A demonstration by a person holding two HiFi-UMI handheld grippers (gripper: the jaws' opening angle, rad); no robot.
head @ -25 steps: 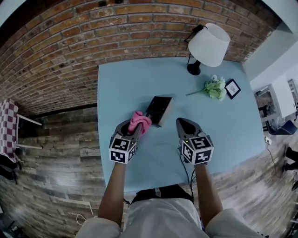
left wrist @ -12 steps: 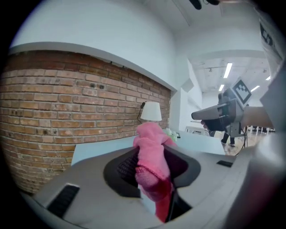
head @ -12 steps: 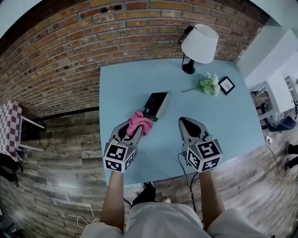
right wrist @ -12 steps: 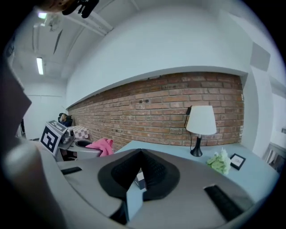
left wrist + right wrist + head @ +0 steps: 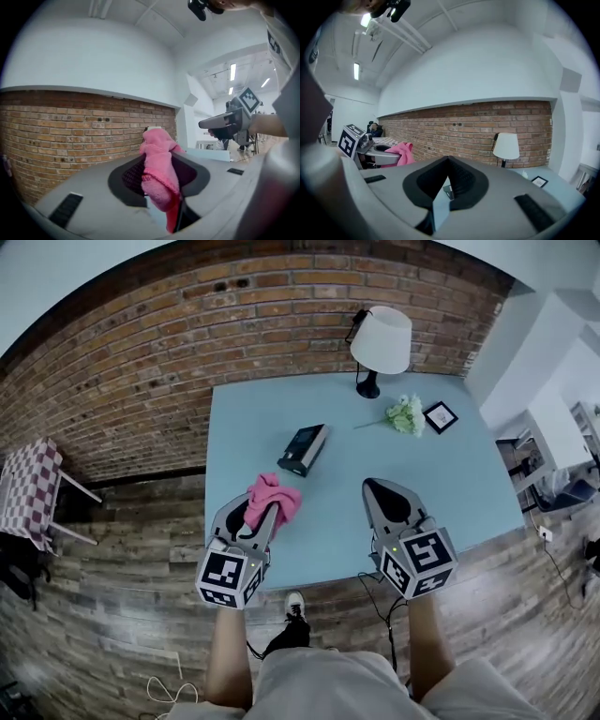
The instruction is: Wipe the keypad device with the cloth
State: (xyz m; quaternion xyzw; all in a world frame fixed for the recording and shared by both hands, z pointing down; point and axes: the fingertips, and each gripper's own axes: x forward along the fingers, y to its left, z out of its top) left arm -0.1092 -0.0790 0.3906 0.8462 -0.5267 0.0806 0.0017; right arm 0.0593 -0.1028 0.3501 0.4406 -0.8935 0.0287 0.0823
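Firmly pinches a pink cloth [image 5: 158, 176] between the jaws of the left gripper [image 5: 161, 161], folds bulging above the tips and a tail hanging below. Holds the right gripper [image 5: 447, 161] with jaws pressed together at the tips, on nothing. Shows, from the head camera alone, where the keypad device [image 5: 303, 448] lies: flat on the blue table [image 5: 459, 474], left of centre, ahead of the cloth and well apart from it, touched by neither gripper. Catches from the right gripper view the lamp [image 5: 506, 145] and small picture frame [image 5: 539, 181] before the brick wall [image 5: 454, 126], plus the cloth-bearing left gripper off to the left. Catches from the left gripper view the right gripper raised at the right. Places both grippers over the table's near edge, with bare tabletop between device and that edge and more to the right. Sets flowers [image 5: 405, 415] toward the far edge, beside lamp and frame.
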